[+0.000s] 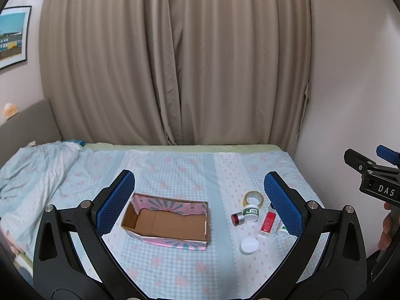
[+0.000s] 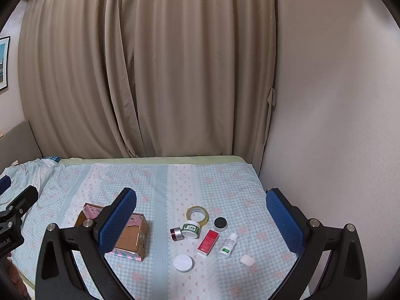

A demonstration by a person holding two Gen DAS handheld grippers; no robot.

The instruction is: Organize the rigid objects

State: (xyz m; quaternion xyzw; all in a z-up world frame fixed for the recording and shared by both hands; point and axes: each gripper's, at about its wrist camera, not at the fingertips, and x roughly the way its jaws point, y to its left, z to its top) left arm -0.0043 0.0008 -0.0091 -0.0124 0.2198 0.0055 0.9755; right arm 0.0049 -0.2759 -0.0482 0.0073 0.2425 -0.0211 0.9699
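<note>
Both tongs hang above the bed with their blue pads spread wide and nothing between them: the left tongs (image 1: 200, 200) frame the open cardboard box (image 1: 166, 222), and the right tongs (image 2: 201, 215) look down on the cluster of small items. The box sits empty on the checked bedspread (image 2: 150, 180), left of the items and apart from them, so the sorting looks to be at its very start, with no item yet picked.

The items lie close together: a tape roll (image 2: 197, 215) farthest back, a green-labelled jar (image 2: 191, 229) touching a small red jar (image 2: 176, 234) on its side, a black-lidded pot (image 2: 220, 223), a red carton (image 2: 208, 242), a white bottle (image 2: 228, 245) lying down, a white round lid (image 2: 183, 263) and a small white case (image 2: 247, 260) nearest.

The next move probably calls for the right tongs to lower over one outlying piece, such as the white case or the lid, and close without nudging its neighbours.

In the left view the right pad hides most of the bottle and the black-lidded pot, and the white case cannot be seen at all. In the right view the left pad covers much of the box. The labels are too small to read.
</note>
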